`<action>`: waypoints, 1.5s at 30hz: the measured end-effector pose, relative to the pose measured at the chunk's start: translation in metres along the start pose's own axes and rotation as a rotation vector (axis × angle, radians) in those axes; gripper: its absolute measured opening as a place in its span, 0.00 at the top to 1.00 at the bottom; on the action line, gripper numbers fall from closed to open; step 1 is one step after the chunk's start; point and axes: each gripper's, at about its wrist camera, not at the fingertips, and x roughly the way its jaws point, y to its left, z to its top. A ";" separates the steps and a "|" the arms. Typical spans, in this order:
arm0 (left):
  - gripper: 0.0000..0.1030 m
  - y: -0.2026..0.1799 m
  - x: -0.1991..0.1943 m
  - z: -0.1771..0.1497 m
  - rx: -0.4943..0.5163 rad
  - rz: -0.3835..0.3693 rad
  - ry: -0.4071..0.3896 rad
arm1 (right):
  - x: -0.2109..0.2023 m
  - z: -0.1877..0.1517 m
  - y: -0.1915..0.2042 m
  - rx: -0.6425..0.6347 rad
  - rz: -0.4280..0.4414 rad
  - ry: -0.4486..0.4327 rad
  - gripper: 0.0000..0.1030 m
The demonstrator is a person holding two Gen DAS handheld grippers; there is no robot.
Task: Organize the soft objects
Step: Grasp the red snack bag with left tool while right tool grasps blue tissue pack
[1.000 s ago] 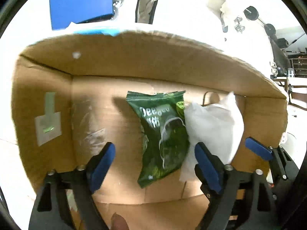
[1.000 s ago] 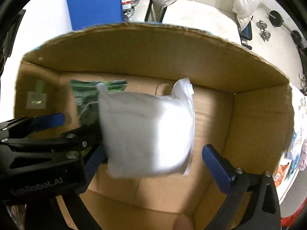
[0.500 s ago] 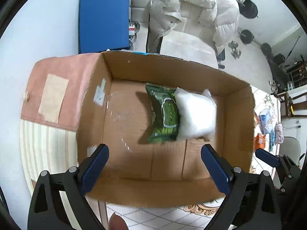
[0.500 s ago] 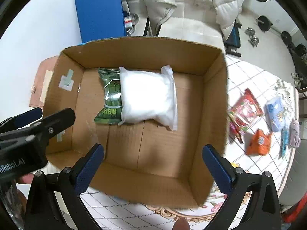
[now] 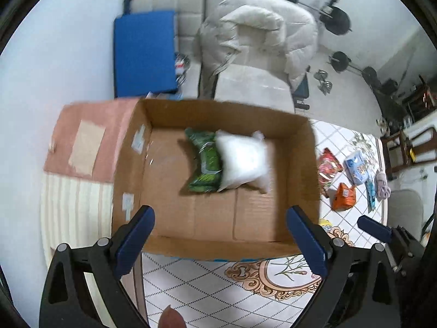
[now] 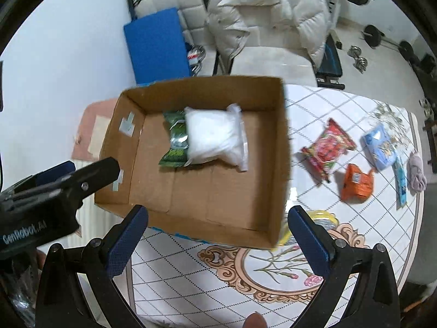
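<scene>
Open brown cardboard box [image 6: 278, 147]: we count a crinkly green foil snack packet [image 6: 176, 142] touching a puffy white plastic pouch [image 6: 214, 136]. Red, orange and blue soft packs [image 6: 327, 147] lie outside; light, slippery, best pinched mid-body. Left gripper [image 5: 218, 235] and right gripper [image 6: 217, 237] gape, empty.

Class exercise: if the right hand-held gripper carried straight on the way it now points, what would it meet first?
Most likely the cardboard box: the right hand-held gripper, jaws open and empty, aims at its bare floor just past the near wall, in front of the white bag. Depth is uncertain.
</scene>
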 end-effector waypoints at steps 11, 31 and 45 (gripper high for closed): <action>0.04 -0.210 0.072 0.072 0.445 0.024 0.080 | -0.023 0.046 -0.219 0.149 -0.153 0.043 0.00; 0.51 -0.294 0.303 0.061 0.402 0.060 0.563 | 0.153 0.117 -0.368 -0.115 -0.199 0.412 0.00; 0.44 -0.275 0.296 0.041 0.234 0.023 0.511 | 0.171 0.140 -0.371 0.063 -0.105 0.480 0.26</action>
